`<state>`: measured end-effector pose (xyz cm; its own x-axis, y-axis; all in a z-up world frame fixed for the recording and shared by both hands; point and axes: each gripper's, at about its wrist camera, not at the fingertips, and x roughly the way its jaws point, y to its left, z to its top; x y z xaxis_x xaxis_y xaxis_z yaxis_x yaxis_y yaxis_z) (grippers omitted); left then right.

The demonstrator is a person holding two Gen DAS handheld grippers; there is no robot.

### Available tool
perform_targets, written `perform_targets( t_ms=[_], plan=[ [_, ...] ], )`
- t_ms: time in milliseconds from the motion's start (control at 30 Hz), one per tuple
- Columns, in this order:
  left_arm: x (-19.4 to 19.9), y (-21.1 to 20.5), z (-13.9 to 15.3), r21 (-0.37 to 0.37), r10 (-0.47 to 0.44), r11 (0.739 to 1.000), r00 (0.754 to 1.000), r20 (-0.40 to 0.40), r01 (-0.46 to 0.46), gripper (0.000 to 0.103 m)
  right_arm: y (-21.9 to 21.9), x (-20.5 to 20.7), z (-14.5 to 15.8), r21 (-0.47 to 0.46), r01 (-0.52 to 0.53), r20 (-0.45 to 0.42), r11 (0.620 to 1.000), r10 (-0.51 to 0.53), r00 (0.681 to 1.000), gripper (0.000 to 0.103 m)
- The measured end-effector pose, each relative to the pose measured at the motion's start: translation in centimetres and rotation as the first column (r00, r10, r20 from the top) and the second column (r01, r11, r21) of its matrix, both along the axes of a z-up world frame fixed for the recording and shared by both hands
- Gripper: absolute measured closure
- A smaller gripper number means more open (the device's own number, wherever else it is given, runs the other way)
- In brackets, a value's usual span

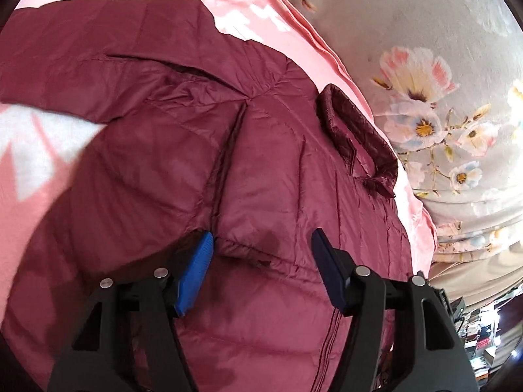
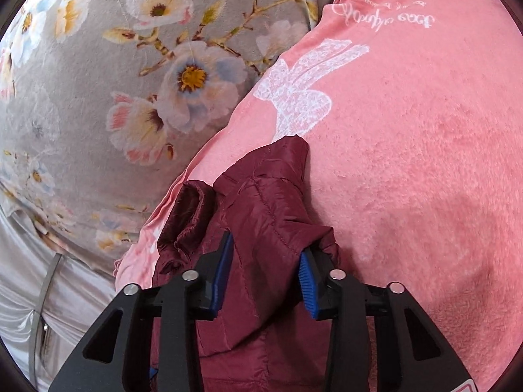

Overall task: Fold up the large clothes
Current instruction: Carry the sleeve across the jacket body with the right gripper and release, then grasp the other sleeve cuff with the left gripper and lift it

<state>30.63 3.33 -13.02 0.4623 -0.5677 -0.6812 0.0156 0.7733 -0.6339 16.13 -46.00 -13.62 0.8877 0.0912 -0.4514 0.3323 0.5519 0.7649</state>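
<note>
A maroon quilted jacket (image 1: 261, 170) lies spread on a pink blanket (image 1: 278, 9), its darker collar (image 1: 356, 137) toward the right edge. My left gripper (image 1: 261, 261) hovers just over the jacket's body with the blue pads (image 1: 196, 271) wide apart and gripping nothing. In the right wrist view a bunched fold of the jacket (image 2: 268, 202) fills the gap between the pads of my right gripper (image 2: 264, 271). It touches both pads, and an elastic cuff (image 2: 186, 215) hangs to the left of them.
A grey floral bedsheet (image 1: 425, 49) (image 2: 81, 98) lies beyond the pink blanket's (image 2: 408, 130) edge. Silvery-grey fabric (image 2: 19, 277) drops away at the lower left of the right wrist view. Room clutter (image 1: 483, 333) shows past the bed at the lower right of the left wrist view.
</note>
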Motion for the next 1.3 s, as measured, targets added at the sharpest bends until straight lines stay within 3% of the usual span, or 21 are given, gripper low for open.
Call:
perform_targets(
  t_ms=[33,67,133,233,300,400,500,633,733,833,967,1000,1067,1133,1267,1300],
  plan=[
    [0.3,-0.2,0.0,-0.011,-0.008,1.0,1.0,0.003,0.008,0.078,0.0,-0.1,0.2,-0.005,-0.001,0.001,1.0,0.001,1.0,0.079],
    [0.9,-0.7,0.1,-0.006,-0.029,1.0,1.0,0.0,0.029,0.097,0.0,0.0,0.5,-0.014,-0.007,0.002,1.0,0.007,1.0,0.084],
    [1.5,-1.1,1.1,0.019,-0.011,1.0,0.999,0.041,0.01,0.099,0.1,0.0,1.5,-0.045,-0.02,0.005,0.999,0.021,1.0,0.097],
    [1.1,-0.4,4.3,0.063,0.021,0.997,0.985,0.169,-0.032,0.099,0.8,-0.6,3.6,-0.115,-0.022,0.042,0.993,0.027,0.999,0.101],
    [0.8,0.2,5.2,0.059,0.022,0.998,0.981,0.193,-0.035,0.099,1.8,-1.0,4.8,-0.199,-0.018,0.048,0.98,0.029,0.998,0.102],
    [0.9,-0.7,2.8,0.18,-0.01,0.984,0.987,0.159,-0.019,0.099,2.7,0.3,3.5,-0.28,-0.042,-0.084,0.959,0.019,0.996,0.102],
    [1.3,-0.9,-1.0,0.195,-0.013,0.981,0.997,0.077,-0.002,0.099,2.8,1.2,0.5,-0.289,-0.071,-0.223,0.955,0.005,0.975,0.103],
    [0.9,-1.9,-1.3,0.256,-0.026,0.967,0.992,0.124,-0.007,0.099,2.8,1.8,-1.3,-0.298,-0.106,-0.301,0.949,0.012,0.954,0.103],
    [0.4,-2.9,-1.3,0.315,-0.043,0.949,0.984,0.171,-0.014,0.099,4.0,2.5,-1.0,-0.394,-0.138,-0.356,0.909,-0.012,0.934,0.102],
    [-0.1,-3.1,-1.1,0.346,-0.057,0.938,0.978,0.199,-0.016,0.096,4.9,1.6,-0.4,-0.432,-0.139,-0.364,0.891,-0.031,0.931,0.091],
    [-1.8,-2.1,1.0,0.405,-0.041,0.912,0.968,0.249,-0.065,0.077,6.6,-2.1,1.9,-0.49,-0.076,-0.303,0.868,-0.089,0.949,0.086],
    [-2.4,-2.1,1.7,0.423,-0.038,0.902,0.962,0.272,-0.084,0.077,7.3,-2.6,2.8,-0.507,-0.067,-0.278,0.859,-0.09,0.956,0.086],
    [-3.4,-3.0,3.3,0.466,-0.048,0.878,0.948,0.315,-0.111,0.079,9.2,-2.5,4.0,-0.526,-0.092,-0.244,0.846,-0.046,0.969,0.086],
    [-4.0,-4.7,4.6,0.479,-0.075,0.871,0.938,0.339,-0.104,0.079,12.1,-0.7,4.5,-0.544,-0.172,-0.25,0.821,0.037,0.968,0.087],
    [-3.3,-8.4,4.4,0.498,-0.103,0.864,0.941,0.323,-0.077,0.079,17.1,3.1,2.8,-0.576,-0.307,-0.321,0.758,0.136,0.937,0.092],
    [-3.2,-9.1,4.1,0.495,-0.117,0.867,0.944,0.309,-0.055,0.079,17.7,4.1,1.8,-0.56,-0.337,-0.35,0.757,0.153,0.924,0.093]
  ],
)
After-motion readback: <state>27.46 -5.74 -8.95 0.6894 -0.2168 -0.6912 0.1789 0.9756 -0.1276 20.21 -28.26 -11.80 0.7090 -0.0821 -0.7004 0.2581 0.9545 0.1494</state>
